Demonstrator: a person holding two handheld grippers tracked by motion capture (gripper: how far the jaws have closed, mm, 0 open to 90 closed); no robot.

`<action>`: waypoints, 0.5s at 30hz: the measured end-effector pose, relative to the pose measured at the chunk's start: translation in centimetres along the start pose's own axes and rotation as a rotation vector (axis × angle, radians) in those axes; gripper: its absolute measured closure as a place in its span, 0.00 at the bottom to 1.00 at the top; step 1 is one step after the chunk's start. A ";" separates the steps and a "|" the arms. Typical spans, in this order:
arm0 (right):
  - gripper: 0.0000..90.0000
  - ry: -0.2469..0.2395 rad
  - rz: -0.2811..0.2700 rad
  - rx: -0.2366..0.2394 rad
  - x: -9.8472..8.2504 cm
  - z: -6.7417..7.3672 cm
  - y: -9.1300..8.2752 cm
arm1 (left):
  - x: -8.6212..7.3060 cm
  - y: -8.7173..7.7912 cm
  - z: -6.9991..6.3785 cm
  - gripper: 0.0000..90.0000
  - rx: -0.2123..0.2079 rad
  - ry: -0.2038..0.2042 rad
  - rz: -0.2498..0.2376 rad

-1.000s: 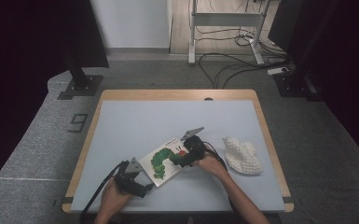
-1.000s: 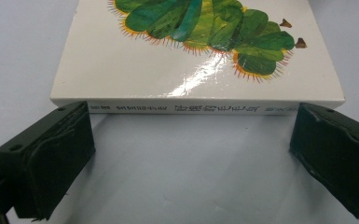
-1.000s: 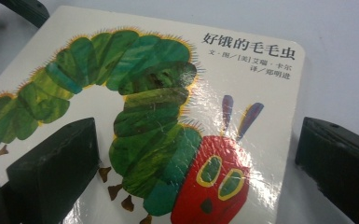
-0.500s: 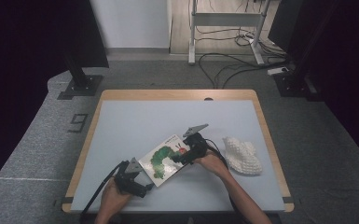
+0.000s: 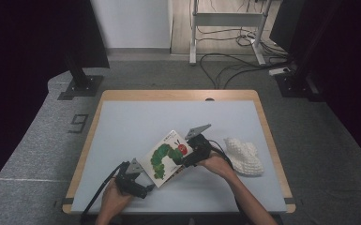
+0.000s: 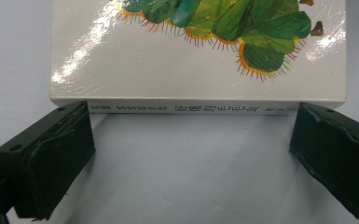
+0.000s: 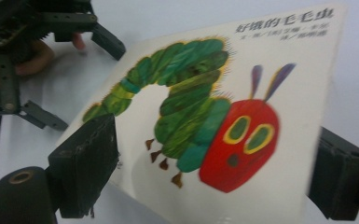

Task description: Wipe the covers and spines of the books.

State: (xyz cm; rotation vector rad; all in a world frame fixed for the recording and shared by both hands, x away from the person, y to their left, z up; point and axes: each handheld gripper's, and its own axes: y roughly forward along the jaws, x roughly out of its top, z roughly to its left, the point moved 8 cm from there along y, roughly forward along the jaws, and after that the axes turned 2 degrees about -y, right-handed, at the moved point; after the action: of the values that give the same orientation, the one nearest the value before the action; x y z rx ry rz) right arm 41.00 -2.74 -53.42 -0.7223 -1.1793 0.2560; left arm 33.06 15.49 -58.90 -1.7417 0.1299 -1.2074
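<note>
High view, table (image 5: 136, 117): a pale blue top with a wooden rim, set on grey carpet; a person's forearms come in from the near edge.
Picture book (image 5: 168, 157): a white-covered book with a green caterpillar and a red face lies near the front middle of the table, its right edge lifted off the surface; it sits between the two grippers.
White knitted cloth (image 5: 244, 156): bunched on the table to the right of the book, just beside the right hand.
Right gripper (image 5: 190, 159): at the book's right edge, with the grey three-cornered plate on top. In the right gripper view the cover (image 7: 242, 116) tilts across the frame between the two black jaws, which have just been closing around it; the jaws stand wide, and whether the pads press on the cover cannot be told.
Left gripper (image 5: 146, 180): at the book's near left corner, held in the left hand. In the left gripper view its jaws stand wide apart, one to each side of the book's spine (image 6: 186, 108), with bare table between them; nothing is gripped.
</note>
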 end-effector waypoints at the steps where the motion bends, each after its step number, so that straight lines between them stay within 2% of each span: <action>1: 0.14 0.006 0.001 0.005 0.0 -0.2 0.0 | 0.0 0.0 0.0 0.00 -0.001 0.000 0.000; 4: 0.16 -0.001 0.026 0.015 -0.1 -0.9 0.0 | 0.0 0.0 0.0 0.00 0.000 0.002 0.002; 8: 0.29 -0.034 0.083 0.030 -0.7 -1.3 0.0 | 0.0 0.0 0.0 0.00 0.000 0.002 0.002; 15: 0.41 -0.043 0.090 0.039 -0.6 -1.3 -0.8 | 0.0 0.0 0.0 0.00 0.002 0.003 0.001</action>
State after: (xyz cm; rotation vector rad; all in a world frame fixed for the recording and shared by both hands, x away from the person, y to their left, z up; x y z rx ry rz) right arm 41.75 -4.17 -53.65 -0.7398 -1.1811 0.3710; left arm 33.01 15.49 -58.90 -1.7380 0.1309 -1.2087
